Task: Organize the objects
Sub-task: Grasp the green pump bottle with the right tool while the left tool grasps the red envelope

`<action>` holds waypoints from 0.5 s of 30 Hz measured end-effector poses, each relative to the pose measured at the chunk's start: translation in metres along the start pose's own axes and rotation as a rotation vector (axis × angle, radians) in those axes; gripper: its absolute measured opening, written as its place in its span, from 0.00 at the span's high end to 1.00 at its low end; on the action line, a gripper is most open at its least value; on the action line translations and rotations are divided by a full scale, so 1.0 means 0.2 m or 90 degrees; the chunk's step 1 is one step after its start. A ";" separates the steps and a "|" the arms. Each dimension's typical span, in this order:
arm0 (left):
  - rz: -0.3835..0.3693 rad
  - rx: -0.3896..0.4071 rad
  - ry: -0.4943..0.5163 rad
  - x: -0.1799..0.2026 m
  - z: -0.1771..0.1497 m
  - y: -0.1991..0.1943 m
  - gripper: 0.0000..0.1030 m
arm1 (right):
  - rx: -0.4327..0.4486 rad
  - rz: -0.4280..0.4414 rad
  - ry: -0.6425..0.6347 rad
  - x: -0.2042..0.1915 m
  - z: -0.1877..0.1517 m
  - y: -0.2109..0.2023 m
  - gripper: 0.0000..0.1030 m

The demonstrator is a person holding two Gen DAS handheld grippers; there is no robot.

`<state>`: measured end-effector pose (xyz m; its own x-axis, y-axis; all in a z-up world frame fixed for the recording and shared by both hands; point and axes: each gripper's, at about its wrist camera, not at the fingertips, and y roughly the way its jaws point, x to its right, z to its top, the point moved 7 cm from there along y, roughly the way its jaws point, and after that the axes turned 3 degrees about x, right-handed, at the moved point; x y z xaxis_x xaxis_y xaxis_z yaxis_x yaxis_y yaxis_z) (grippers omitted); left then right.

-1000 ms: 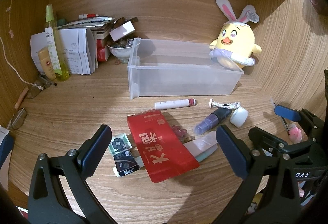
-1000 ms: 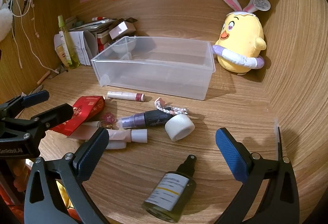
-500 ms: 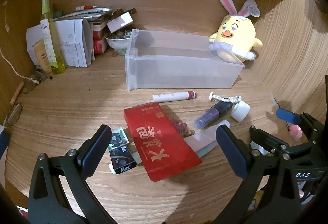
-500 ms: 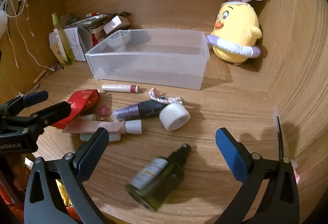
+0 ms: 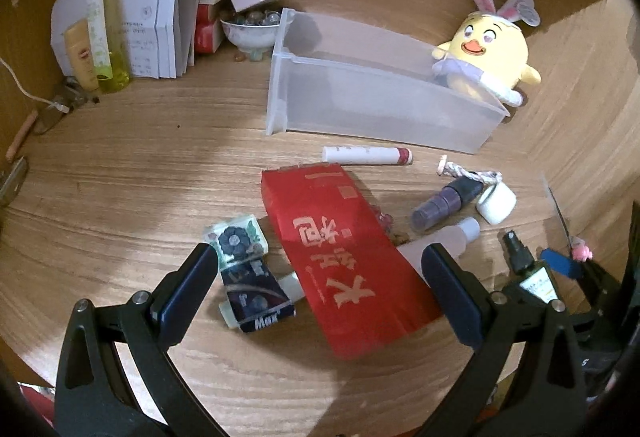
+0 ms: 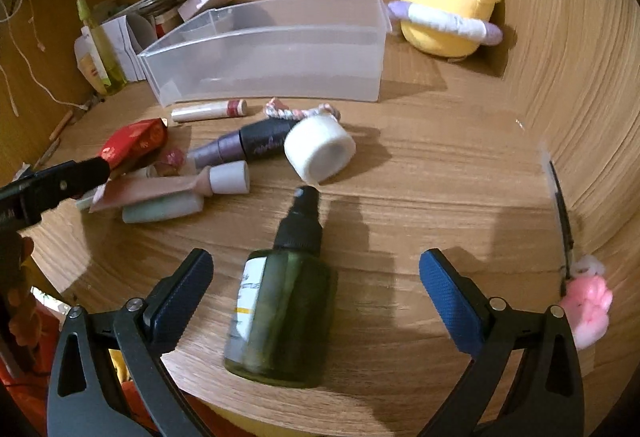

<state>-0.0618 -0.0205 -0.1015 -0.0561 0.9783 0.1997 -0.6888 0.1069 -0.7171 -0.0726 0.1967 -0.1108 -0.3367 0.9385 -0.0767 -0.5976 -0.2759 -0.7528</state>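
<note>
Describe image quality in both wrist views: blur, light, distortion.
Left wrist view: strong fisheye bending, bright patch on the desk, red packet slightly soft. Right wrist view: dark green spray bottle motion-blurred between the open right gripper fingers, hard shadows behind it.

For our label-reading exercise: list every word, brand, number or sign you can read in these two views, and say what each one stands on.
"Max": white letters on the small dark packet lying left of the red envelope.
Red envelope: large gold Chinese characters, too distorted to read surely.
Green spray bottle between the right tongs: label blurred, unreadable.
Purple tube: script too small.
Folded papers and yellow-green bottle: print too small.
</note>
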 end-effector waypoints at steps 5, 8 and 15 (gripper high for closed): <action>0.000 -0.018 0.007 0.00 0.05 0.06 0.00 | 0.001 -0.008 0.004 0.03 -0.01 0.01 0.24; -0.004 -0.039 0.013 -0.01 0.08 0.11 0.00 | 0.007 -0.016 -0.004 0.04 -0.01 0.00 0.39; -0.008 -0.092 0.027 -0.02 0.13 0.22 0.00 | 0.022 -0.025 -0.008 0.07 0.00 0.00 0.62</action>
<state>-0.1100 -0.0234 -0.1169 -0.0155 0.9830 0.1831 -0.5779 0.1406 -0.8039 -0.0777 0.2100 -0.1120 -0.3215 0.9461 -0.0381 -0.6350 -0.2453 -0.7325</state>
